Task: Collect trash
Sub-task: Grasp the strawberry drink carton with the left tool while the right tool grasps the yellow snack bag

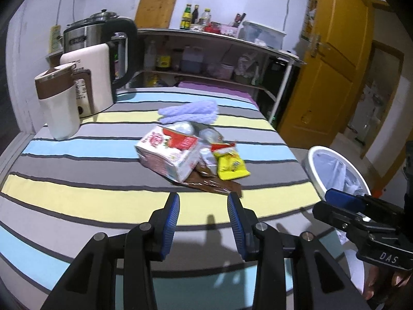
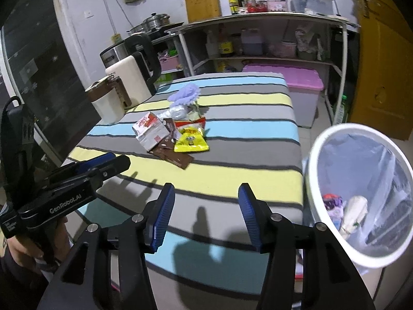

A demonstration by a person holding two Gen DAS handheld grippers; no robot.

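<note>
A pile of trash lies mid-table: a white and red carton (image 1: pixel 167 153) (image 2: pixel 151 130), a yellow snack packet (image 1: pixel 232 166) (image 2: pixel 191 142), a brown wrapper (image 1: pixel 214 186) (image 2: pixel 175 156) and crumpled plastic (image 1: pixel 185 128). A white bin (image 1: pixel 335 173) (image 2: pixel 361 199) with a clear liner stands off the table's right edge and holds some trash. My left gripper (image 1: pixel 204 201) is open and empty, above the table short of the pile. My right gripper (image 2: pixel 206 193) is open and empty, near the table's front edge, left of the bin.
A lilac cloth (image 1: pixel 188 112) (image 2: pixel 184 94) lies behind the pile. A white and brown mug (image 1: pixel 58 103) and a kettle (image 1: pixel 95 77) stand at the table's left rear. A shelf rack (image 2: pixel 258 38), a pink-lidded box (image 2: pixel 296 82) and a yellow door (image 1: pixel 333 64) lie beyond.
</note>
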